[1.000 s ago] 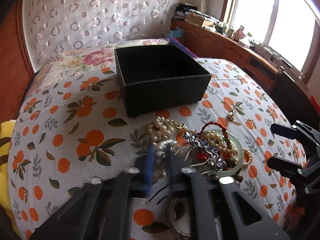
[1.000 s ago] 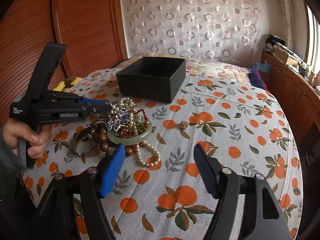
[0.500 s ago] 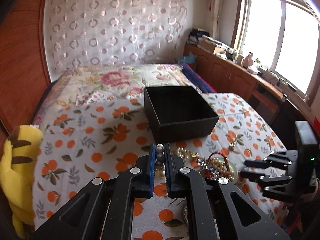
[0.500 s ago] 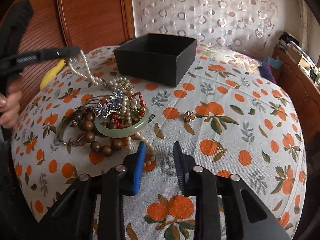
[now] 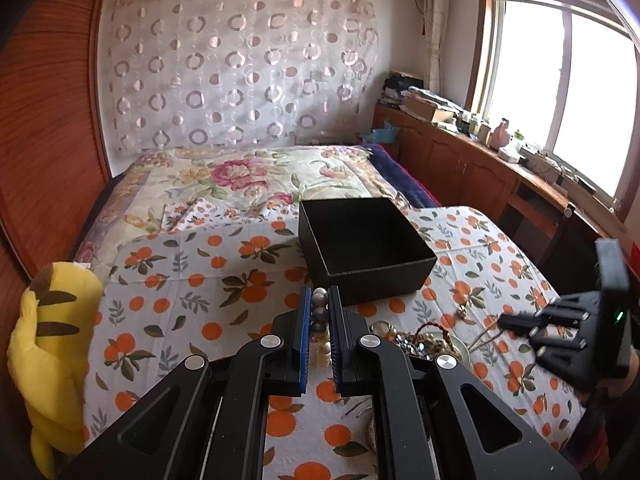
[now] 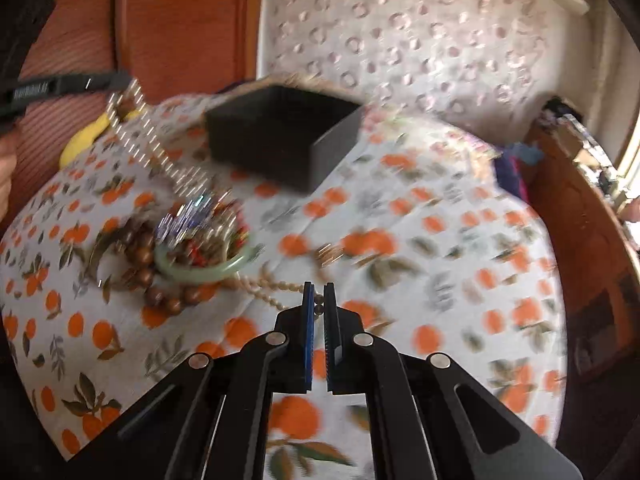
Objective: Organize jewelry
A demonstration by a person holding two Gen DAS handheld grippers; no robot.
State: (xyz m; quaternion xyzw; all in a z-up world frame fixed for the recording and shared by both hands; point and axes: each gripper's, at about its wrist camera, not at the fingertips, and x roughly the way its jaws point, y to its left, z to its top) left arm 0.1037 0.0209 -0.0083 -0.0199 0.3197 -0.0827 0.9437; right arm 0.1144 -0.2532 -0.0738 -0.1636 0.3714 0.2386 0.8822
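- Left wrist view: the left gripper (image 5: 319,322) has its fingers closed on a pearl necklace (image 5: 320,312), beads stacked in the narrow gap between the blue pads, held up above the orange-print bedspread (image 5: 168,304).
- The black box (image 5: 366,250) sits open just ahead and slightly right of those fingertips, and what shows of its inside looks bare.
- In the right wrist view the strand hangs from the left gripper and trails down, blurred, toward the jewelry pile (image 6: 192,236), so its lower end looks not yet free of the heap.
- The pile holds a green bangle (image 6: 208,270), a brown bead bracelet (image 6: 160,292) and a sparkly brooch-like piece, all tangled close together; a small gold item (image 6: 330,252) lies apart on the cloth.
- The right gripper (image 6: 319,300) has its fingers drawn nearly together, and a few beads of a small-bead strand (image 6: 272,292) show at the tips; a firm grip cannot be told through the blur.
- Judged step: pulling the first necklace out of the heap, one end each side.
- The next move likely calls for lifting until the strand clears the bangle, then carrying it over the box rim and letting go.
- Snagging on the pile is the risk.
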